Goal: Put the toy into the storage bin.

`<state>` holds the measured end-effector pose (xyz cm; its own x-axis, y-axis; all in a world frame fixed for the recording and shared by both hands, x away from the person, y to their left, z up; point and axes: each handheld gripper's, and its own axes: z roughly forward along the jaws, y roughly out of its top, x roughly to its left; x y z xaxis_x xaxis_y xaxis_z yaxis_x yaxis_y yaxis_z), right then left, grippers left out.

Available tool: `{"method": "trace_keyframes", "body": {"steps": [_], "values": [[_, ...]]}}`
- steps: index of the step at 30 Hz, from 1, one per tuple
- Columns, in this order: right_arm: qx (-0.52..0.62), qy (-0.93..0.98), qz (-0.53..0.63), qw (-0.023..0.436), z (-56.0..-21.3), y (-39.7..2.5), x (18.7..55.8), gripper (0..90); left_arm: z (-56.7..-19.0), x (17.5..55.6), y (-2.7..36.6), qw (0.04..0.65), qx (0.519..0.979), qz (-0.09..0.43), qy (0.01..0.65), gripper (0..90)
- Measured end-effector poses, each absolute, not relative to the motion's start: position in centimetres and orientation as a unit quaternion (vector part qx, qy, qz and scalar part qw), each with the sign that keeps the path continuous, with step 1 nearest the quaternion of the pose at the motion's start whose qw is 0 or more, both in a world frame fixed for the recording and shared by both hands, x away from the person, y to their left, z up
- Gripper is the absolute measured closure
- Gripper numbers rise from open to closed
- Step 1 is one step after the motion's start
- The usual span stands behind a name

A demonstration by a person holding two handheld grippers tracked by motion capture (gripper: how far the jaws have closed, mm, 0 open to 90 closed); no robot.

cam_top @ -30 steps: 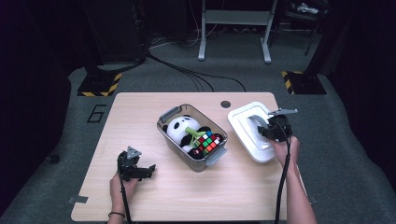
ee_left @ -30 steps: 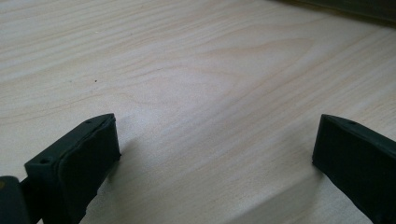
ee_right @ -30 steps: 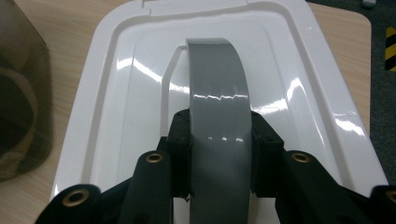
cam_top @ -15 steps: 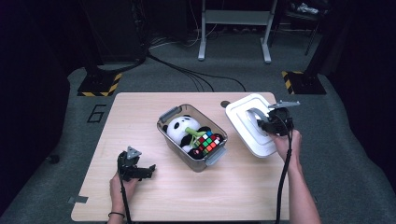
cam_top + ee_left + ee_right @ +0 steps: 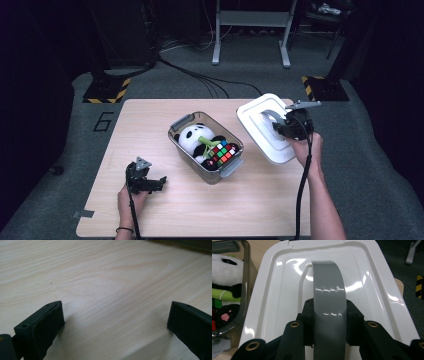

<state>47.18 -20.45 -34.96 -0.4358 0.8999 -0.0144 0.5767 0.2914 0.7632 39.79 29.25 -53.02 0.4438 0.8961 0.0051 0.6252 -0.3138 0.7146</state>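
On the pale wooden table (image 5: 150, 130), your right gripper (image 5: 329, 322) is clamped on the grey handle (image 5: 328, 290) of the one white lid (image 5: 260, 127), held tilted just right of the single clear bin (image 5: 192, 145). The bin stands uncovered: seating and latching remain, I judge. Inside lie one plush panda (image 5: 192, 137) and one puzzle cube (image 5: 222, 152). Your left gripper (image 5: 116, 322) rests wide open and empty near the front edge.

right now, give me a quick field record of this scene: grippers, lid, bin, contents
right gripper: shut on the lid's grey handle
lid: white, lifted and tilted, right of the bin
bin: clear, open, mid-table
contents: panda plush, colour cube
left gripper: open, empty, low over the table
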Motion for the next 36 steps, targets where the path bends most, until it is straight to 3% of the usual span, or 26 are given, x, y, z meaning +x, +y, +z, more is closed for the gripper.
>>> {"method": "trace_keyframes", "body": {"steps": [36], "values": [[0.42, 0.799, 0.377, 0.209, -31.6, -15.0, 47.3, 66.4, -53.1, 39.8, 29.1, 0.333, 0.778, 0.208, 0.49, 0.7]]}}
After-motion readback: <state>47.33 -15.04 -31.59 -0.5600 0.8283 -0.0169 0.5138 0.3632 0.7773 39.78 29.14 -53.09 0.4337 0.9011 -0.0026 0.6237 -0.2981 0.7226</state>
